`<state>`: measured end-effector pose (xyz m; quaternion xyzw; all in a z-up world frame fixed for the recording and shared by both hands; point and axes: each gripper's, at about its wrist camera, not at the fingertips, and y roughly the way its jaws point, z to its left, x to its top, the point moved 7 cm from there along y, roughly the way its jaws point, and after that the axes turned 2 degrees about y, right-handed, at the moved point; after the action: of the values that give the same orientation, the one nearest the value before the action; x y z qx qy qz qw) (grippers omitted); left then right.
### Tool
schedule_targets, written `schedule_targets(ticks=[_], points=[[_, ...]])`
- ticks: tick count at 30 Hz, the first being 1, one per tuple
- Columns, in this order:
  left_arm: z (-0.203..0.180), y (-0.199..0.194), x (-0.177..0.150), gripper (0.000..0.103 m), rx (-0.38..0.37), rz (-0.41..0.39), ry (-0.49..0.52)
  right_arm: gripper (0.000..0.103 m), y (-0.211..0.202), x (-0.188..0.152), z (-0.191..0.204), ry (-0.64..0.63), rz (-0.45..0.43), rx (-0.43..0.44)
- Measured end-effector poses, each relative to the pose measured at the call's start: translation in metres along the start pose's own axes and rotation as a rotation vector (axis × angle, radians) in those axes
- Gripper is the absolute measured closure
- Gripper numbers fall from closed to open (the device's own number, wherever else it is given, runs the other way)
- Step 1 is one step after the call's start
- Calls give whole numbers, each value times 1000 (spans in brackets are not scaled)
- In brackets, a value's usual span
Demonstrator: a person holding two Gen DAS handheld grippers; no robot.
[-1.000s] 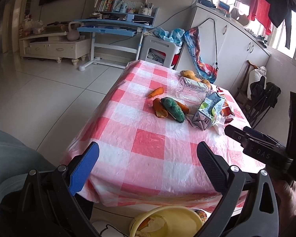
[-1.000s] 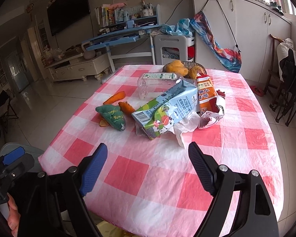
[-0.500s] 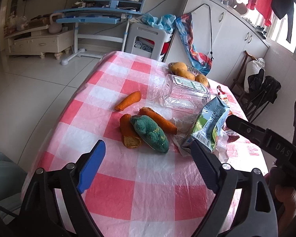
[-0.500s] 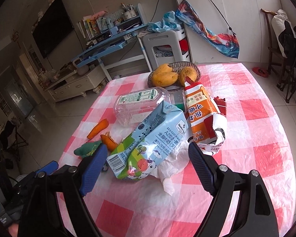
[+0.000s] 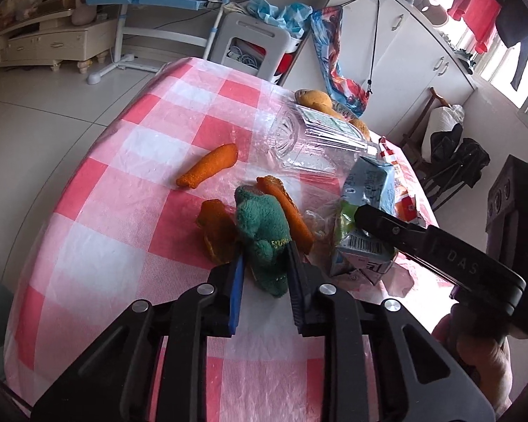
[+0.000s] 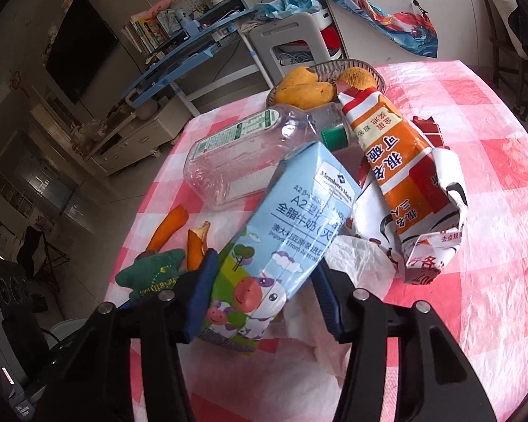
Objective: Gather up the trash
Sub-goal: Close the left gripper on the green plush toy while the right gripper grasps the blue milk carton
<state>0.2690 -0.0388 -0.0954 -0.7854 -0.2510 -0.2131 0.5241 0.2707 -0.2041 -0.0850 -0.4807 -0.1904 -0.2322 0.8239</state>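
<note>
Left tongs (image 5: 264, 267) have just closed on the green plush (image 5: 262, 232); right tongs (image 6: 264, 285), also closing, clasp the milk carton (image 6: 285, 232). Clutter crowds behind; bare table (image 5: 116, 232) lies left.

Crowded middle of a checked table, open cloth on the near-left side.
Milk carton (image 6: 285, 225), clear bottle (image 6: 243, 154), orange packet (image 6: 404, 176) and fruit basket (image 6: 320, 70) block the far side; bare tablecloth (image 5: 98, 232) lies free.

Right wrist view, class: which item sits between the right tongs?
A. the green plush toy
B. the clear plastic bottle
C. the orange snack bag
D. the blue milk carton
D: the blue milk carton lies between the two fingers of the right tongs, whose jaws have just been closing on it.
</note>
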Motion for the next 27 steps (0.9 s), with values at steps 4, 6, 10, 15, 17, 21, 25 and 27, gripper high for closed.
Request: schedule_targets(ticks=[4,6,10,15,17,21,25,27], points=[[7,-22,-17,82,-43,21,0,71,-13,-9,4,-1,1,36],[9,-34,-28,82,-53,28,3,71,-19,-14,6,-6,6,54],[13,-51,-47,82,-39,42,23,71,-31,-27,15,-37,31,91],[19,-51,-58,71,14,52,40,71,-31,-38,15,-65,58,60],[20,-49,-58,65,27,46,40,71,-31,-44,15,-65,69,57],[17,-48,-61,70,31,32,67,71,-30,-49,18,-95,71,38],[6,-55,-64,80,28,10,122,71,-34,-51,18,-84,45,46],[1,-61,-65,81,10,-9,130,71,-39,-52,19,-83,21,60]])
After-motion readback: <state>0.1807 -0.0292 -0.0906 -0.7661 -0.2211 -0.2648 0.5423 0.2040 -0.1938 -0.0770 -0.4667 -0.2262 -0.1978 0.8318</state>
